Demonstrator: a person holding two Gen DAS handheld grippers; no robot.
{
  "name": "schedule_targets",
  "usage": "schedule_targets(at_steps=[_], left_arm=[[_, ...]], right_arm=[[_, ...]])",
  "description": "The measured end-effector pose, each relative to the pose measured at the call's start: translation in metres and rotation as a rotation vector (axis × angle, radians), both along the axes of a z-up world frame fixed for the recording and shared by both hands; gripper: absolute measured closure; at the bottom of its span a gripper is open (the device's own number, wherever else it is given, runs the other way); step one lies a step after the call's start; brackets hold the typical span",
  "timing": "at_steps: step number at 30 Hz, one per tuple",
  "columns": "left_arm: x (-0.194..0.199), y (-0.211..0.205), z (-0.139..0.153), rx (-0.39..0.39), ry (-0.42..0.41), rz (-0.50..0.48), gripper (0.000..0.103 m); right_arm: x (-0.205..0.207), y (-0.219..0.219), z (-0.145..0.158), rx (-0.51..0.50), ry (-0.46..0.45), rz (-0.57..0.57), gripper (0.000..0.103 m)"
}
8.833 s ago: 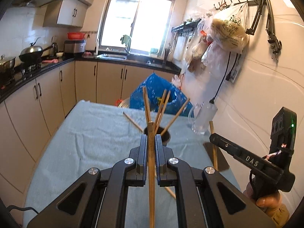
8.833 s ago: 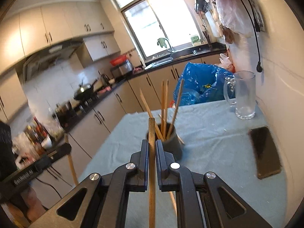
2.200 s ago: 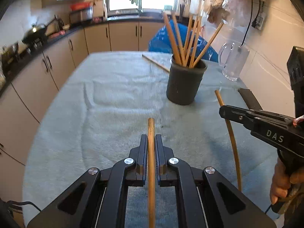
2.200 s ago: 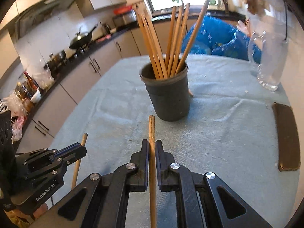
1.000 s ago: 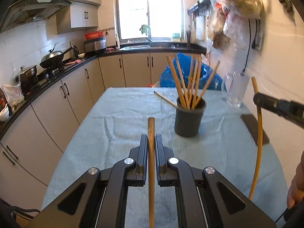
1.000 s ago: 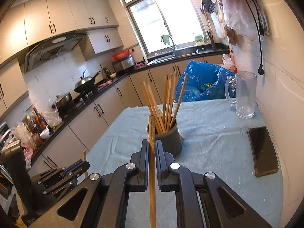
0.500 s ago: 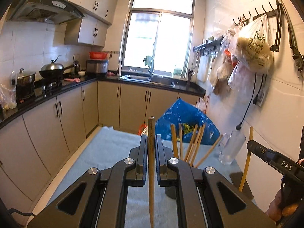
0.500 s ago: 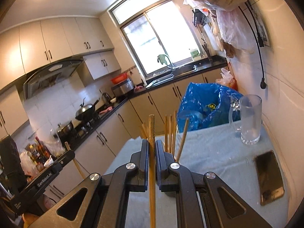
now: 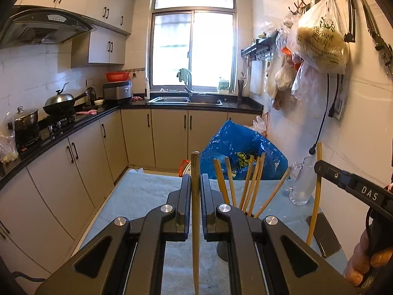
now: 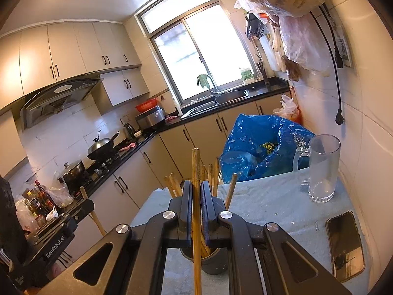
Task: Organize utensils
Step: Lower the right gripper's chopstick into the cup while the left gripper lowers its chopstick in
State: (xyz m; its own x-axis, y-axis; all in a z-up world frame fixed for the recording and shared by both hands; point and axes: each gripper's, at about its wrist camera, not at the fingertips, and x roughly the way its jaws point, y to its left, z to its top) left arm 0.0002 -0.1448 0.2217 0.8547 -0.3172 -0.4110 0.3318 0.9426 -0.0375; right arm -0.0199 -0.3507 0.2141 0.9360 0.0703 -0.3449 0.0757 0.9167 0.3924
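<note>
My right hand-held gripper (image 10: 195,198) is clamped on a long wooden chopstick (image 10: 196,211) standing nearly upright, and the dark round plastic holder (image 10: 212,263) full of chopsticks sits on the tabletop (image 10: 270,204) just below it at 6 o'clock. My left hand-held gripper (image 9: 195,190), also clamped on a wooden chopstick (image 9: 195,221), has the holder off at 4 o'clock, so I judge the right is nearer.

The left gripper (image 9: 195,191) is pinching a chopstick (image 9: 195,221) upright between its closed jaws, above the cloth-covered table (image 9: 137,196). Just right of it, several chopsticks (image 9: 248,186) are leaning in a dark holder (image 9: 222,252). Toward the table's right edge, the right gripper (image 9: 319,166) is clamping another chopstick (image 9: 315,194) beside a glass mug (image 9: 303,186) and a phone (image 9: 325,236).
</note>
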Motion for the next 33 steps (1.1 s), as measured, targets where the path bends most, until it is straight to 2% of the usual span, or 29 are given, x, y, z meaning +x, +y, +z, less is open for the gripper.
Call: schedule_targets(at_steps=[15,33], left_arm=[[-0.004,-0.003,-0.015,0.056,0.035,-0.008,0.096],[-0.004,0.000,-0.013,0.025,0.076,-0.044,0.096]], right_arm=[[-0.007,-0.005,-0.003,0.004,0.002,-0.016,0.096],[-0.007,-0.002,0.004,0.014,-0.024,-0.020,0.096]])
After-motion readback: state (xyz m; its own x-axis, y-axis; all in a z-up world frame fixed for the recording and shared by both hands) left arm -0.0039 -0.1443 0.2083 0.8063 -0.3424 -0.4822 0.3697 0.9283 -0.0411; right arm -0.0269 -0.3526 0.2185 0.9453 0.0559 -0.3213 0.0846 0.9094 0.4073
